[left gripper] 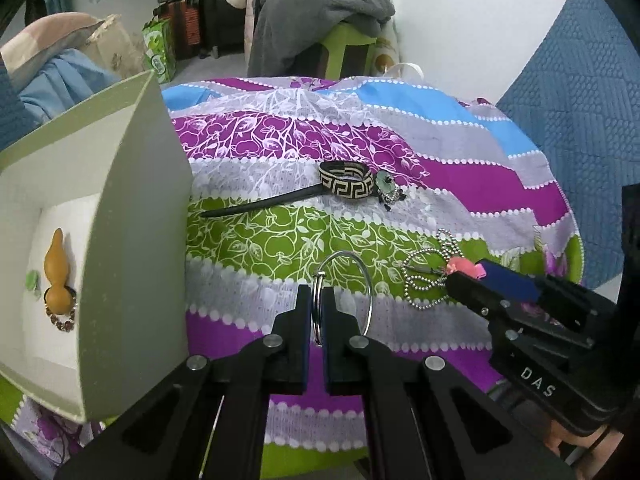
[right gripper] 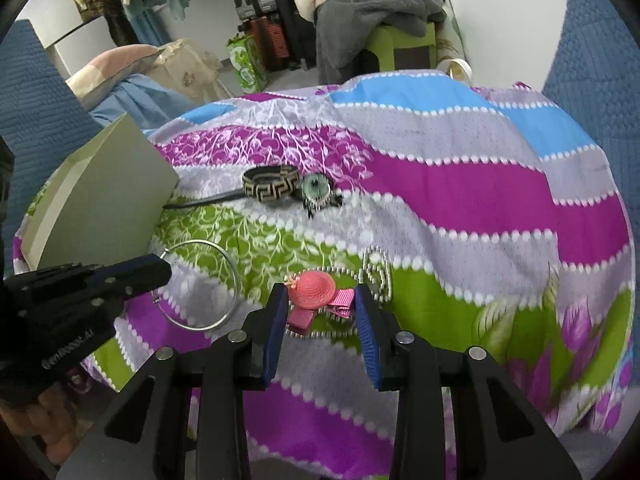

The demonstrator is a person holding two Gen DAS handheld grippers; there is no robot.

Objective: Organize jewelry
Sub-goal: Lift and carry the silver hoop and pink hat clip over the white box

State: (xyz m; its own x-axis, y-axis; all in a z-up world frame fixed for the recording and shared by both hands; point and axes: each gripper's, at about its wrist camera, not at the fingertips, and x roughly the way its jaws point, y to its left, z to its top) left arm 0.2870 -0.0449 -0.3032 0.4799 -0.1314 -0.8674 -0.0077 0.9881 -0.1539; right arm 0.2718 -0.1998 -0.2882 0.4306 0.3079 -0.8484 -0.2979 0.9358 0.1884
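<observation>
Nearest in the left wrist view, the left gripper is pinching the rim of a thin silver hoop, its jaws pressed together on the wire. The hoop is fanning out toward 1 o'clock above the striped cloth covering the bench.

The right gripper is holding a pink hat hair clip between half-spread jaws, the pads seemingly touching the clip's ends, over a bead chain lying on the cloth.

The open box is standing at 9 o'clock of the left gripper, already holding a gourd pendant and a bead bracelet.

Judging by this, both pieces are heading for the box. The hoop needs carrying over the tall near wall, then lowering before release, keeping the grip firm so the wire is not swinging.

Farther off at 12 o'clock, a patterned cuff and a dark hair stick are waiting.
</observation>
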